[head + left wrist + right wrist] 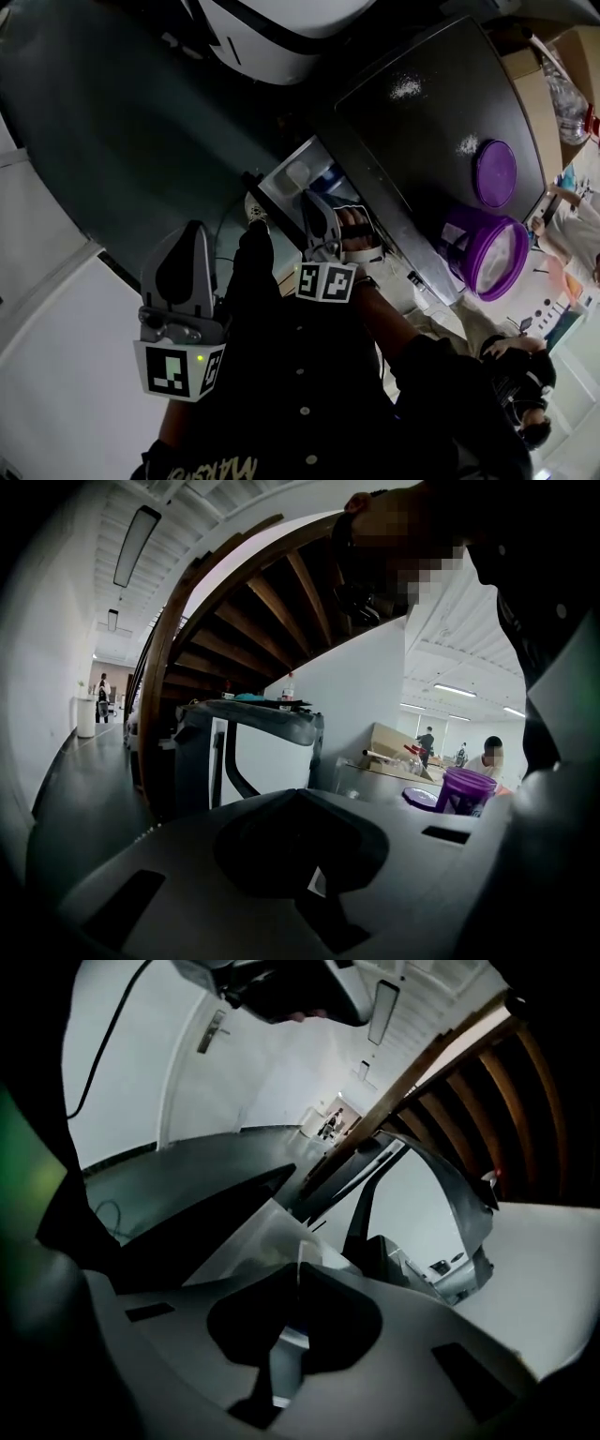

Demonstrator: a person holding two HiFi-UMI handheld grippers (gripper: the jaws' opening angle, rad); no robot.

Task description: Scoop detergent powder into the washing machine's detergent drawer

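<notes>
Scoop pinched at the drawer, pour not yet confirmed

My right gripper (298,1274) is clenched on the handle of the scoop (266,1246), just beside the open detergent drawer (298,176). My left gripper (295,794) is closed on nothing, nearer me. I judge tipping comes next. The purple tub (459,239) stands open right of the drawer. The drawer's walls are tight, with free floor on its left.

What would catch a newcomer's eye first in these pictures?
The open purple tub stands out at the head view's right, its lid lying beside it on the dark washer top, where spilled white powder shows. At centre, the right gripper is shut on a pale scoop, near the pulled-out detergent drawer.
</notes>
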